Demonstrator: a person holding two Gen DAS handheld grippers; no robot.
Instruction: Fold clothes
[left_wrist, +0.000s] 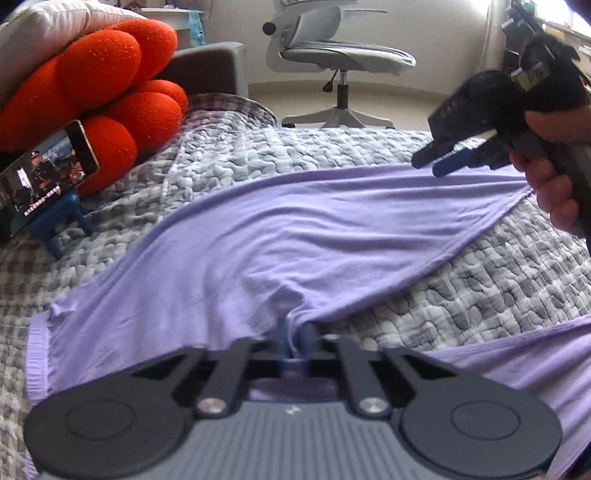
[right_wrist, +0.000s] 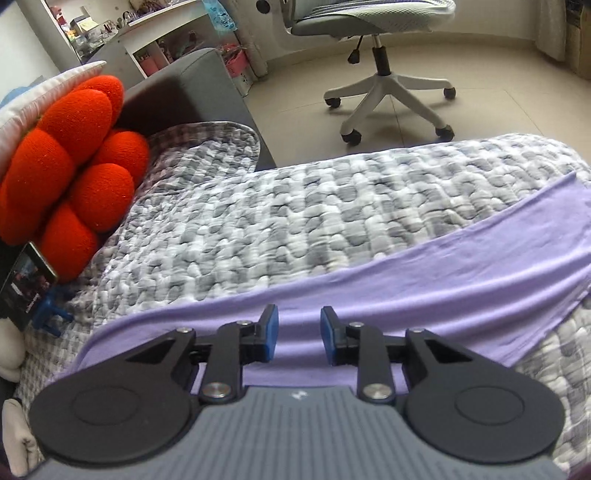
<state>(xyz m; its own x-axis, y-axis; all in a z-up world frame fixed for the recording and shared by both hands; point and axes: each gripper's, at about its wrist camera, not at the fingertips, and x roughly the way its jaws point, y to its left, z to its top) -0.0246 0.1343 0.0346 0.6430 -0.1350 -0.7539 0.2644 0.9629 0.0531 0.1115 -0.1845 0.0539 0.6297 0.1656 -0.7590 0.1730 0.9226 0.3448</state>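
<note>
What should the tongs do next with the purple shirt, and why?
Probably lower the right tongs and pinch the purple shirt just below them. The left tongs are already shut on a bunch of the cloth, while the right ones are open above it, holding nothing. A fold likely needs both ends held.

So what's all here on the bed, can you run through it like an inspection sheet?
Surface: grey-and-white quilted blanket covering the bed.
Job's things: lilac garment spread out, creased, not yet folded.
Clutter: red plush cushion; phone with its screen lit, on a blue stand.
Grippers: left tool shut on a pinch of the garment; right tool open above it.
Cables: nothing seen.
Surroundings: office chair, shelves, tiled floor.
</note>
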